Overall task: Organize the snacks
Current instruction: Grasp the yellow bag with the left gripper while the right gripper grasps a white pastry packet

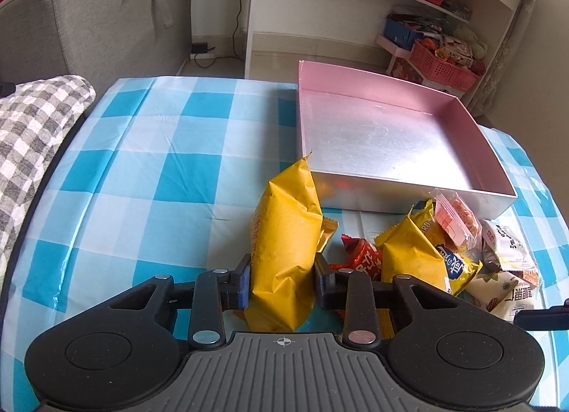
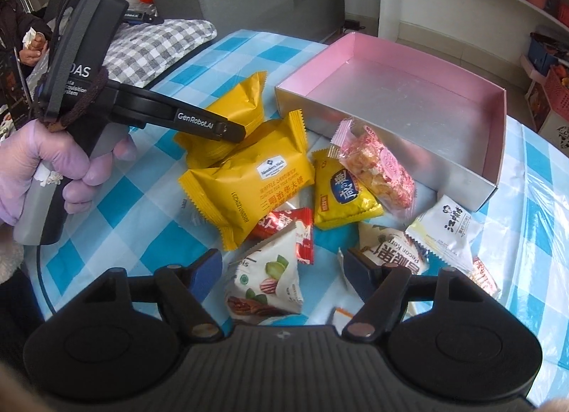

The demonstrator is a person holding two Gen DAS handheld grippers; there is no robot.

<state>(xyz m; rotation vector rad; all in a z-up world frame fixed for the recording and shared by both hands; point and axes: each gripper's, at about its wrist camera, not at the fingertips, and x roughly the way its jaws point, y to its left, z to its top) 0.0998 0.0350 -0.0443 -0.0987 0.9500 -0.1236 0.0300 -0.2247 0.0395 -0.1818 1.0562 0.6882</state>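
Left hand-held gripper pinching a puffy yellow packet, right hand-held gripper spread over the pile; the slick packet may slip short of the pink box.

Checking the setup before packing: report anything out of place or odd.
Every snack lies in a jumbled heap on the checked tablecloth beside the empty pink box. One clear pink-wrapped rice cracker leans against its wall. No packet looks torn or spilled.
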